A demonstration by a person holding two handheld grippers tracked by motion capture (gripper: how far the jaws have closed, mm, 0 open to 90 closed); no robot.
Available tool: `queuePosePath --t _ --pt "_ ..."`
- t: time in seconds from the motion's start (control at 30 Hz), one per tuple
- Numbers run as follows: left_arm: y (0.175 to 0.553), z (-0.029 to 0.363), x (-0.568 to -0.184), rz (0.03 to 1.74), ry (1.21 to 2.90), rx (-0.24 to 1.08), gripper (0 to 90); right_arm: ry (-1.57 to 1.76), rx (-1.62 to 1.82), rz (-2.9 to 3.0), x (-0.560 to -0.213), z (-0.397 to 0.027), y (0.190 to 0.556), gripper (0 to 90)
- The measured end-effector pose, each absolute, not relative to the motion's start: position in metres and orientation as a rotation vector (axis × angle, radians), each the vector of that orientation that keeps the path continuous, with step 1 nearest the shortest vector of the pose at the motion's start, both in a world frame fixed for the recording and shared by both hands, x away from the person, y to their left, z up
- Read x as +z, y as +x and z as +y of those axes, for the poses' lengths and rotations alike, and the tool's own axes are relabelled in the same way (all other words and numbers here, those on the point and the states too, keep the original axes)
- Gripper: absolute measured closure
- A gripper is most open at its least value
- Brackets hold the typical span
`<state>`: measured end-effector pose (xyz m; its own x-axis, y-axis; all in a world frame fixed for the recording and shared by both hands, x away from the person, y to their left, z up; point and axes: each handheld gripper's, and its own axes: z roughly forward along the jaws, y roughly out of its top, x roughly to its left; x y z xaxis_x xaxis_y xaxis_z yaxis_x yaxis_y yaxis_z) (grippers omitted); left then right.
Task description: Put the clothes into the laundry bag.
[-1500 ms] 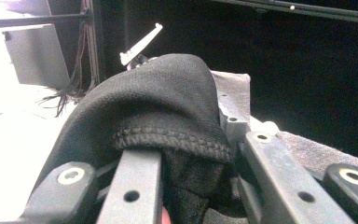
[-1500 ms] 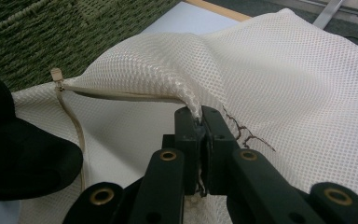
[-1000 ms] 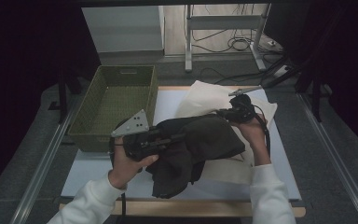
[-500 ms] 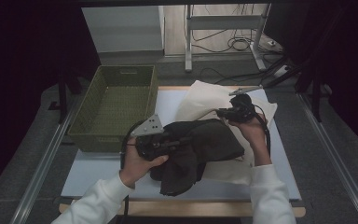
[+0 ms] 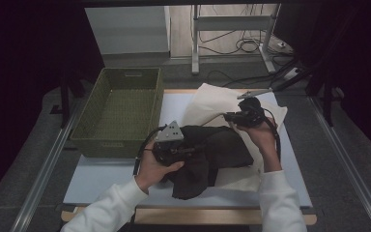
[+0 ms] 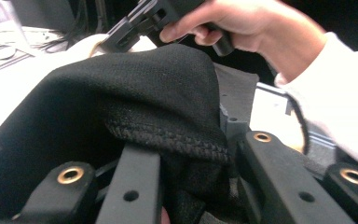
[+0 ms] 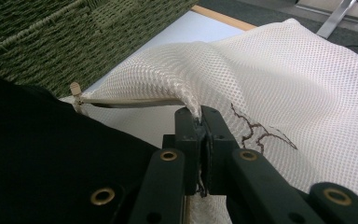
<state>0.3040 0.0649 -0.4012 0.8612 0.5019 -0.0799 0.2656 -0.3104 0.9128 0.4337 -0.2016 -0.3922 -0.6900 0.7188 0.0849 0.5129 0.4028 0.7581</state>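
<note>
R fingers [image 7: 200, 116] pinched on mesh bag [image 7: 279, 79]

Left gripper [image 5: 193, 152], clamped on the black garment [image 5: 212, 154], has moved from lower left toward frame centre in the high view. Garment now bunched further right, nearer the mesh bag [image 5: 212, 104].
</note>
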Motion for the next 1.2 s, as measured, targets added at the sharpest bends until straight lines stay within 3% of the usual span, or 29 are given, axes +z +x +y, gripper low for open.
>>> queuePosePath --t 0.33,1.2 --pt "0.324 0.053 -0.426 0.628 1.993 0.283 74.3 1.053 1.192 2.423 -0.389 -0.198 0.43 86.9" --pt "0.356 -0.006 -0.444 0.661 2.006 0.309 73.8 1.02 1.2 2.468 -0.389 -0.189 0.427 87.0"
